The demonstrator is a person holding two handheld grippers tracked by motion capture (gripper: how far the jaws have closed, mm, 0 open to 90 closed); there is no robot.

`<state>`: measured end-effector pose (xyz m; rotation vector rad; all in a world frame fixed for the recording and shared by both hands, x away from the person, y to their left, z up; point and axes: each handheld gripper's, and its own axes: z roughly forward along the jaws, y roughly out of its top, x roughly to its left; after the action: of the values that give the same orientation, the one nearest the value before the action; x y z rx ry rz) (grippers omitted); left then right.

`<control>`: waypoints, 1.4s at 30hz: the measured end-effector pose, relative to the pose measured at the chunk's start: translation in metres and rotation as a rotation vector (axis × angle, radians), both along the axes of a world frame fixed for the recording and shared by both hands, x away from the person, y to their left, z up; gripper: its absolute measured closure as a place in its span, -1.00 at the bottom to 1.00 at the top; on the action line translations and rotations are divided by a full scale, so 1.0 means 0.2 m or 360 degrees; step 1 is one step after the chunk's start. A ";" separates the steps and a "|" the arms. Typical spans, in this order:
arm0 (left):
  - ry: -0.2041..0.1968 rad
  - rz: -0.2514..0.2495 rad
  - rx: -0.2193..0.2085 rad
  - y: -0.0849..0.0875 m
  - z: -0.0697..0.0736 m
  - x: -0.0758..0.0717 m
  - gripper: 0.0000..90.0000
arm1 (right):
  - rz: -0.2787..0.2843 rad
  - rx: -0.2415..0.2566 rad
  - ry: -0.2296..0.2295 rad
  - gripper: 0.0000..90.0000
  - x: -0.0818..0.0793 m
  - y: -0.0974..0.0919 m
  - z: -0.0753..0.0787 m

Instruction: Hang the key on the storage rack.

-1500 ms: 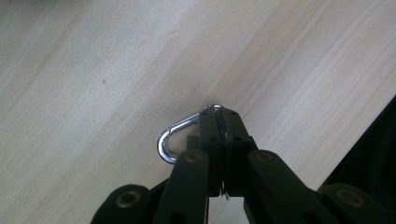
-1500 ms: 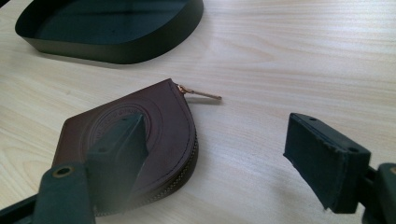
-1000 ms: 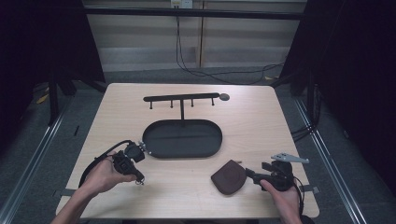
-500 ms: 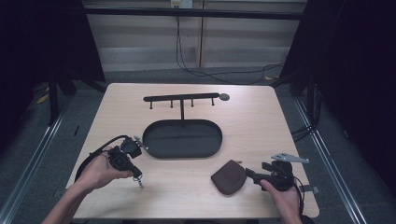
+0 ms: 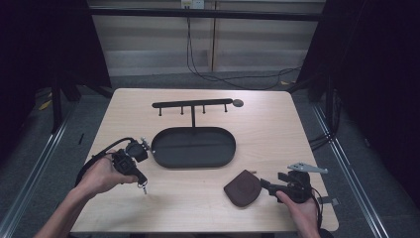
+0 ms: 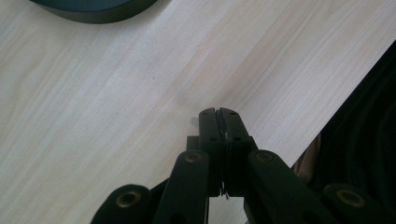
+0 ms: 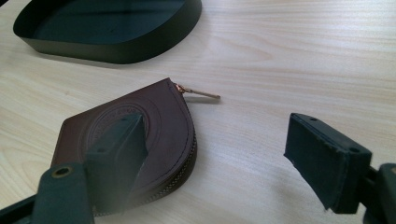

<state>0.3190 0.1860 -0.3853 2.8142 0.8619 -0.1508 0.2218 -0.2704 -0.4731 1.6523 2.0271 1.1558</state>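
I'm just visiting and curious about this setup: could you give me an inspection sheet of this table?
Surface: pale wooden table.
Job's things: brown zipped leather pouch lying flat; small metal piece, perhaps a key.
Clutter: empty black oval tray; hook rack behind it.
Grippers: left hand-held gripper shut on the metal piece; right hand-held gripper open, one jaw over the pouch.
Cables: black loop by left hand; floor cables behind.
Surroundings: dark curtains.

Pale wood worktop (image 5: 267, 124), black oval tray (image 5: 193, 147) at frame centre, black peg rack (image 5: 192, 104) above it, brown leather pouch (image 5: 242, 188) lower right
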 end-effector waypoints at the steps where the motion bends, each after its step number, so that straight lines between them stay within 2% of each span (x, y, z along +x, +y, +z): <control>1: -0.0005 -0.0009 0.0015 0.00 0.01 0.00 0.99 | 0.0001 -0.0001 0.0001 -0.55 0.00 0.00 0.00; 4: -0.0001 -0.0010 0.0029 -0.01 0.03 0.01 0.99 | 0.0004 -0.0001 0.0002 -0.55 0.00 0.00 0.00; 7: 0.0010 -0.0047 0.0045 -0.02 0.05 0.01 0.99 | 0.0004 0.0004 0.0001 -0.55 0.00 0.00 0.00; 14: 0.0012 -0.0034 0.0059 -0.01 0.07 0.03 0.99 | 0.0008 0.0003 0.0006 -0.55 0.00 0.00 0.00; 23: -0.0030 -0.0032 0.0075 -0.02 0.13 0.05 0.99 | 0.0004 0.0003 0.0004 -0.55 0.00 0.00 0.00; 28: -0.0024 -0.0019 0.0088 -0.02 0.13 0.05 0.99 | 0.0005 0.0001 0.0005 -0.55 0.00 0.00 0.00; 42: -0.0047 -0.0016 0.0110 -0.01 0.24 0.12 0.99 | 0.0008 -0.0001 0.0006 -0.56 0.00 0.00 0.00</control>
<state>0.3431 0.1837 -0.3372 2.8772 0.8629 -0.0817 0.2223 -0.2701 -0.4733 1.6511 2.0347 1.1547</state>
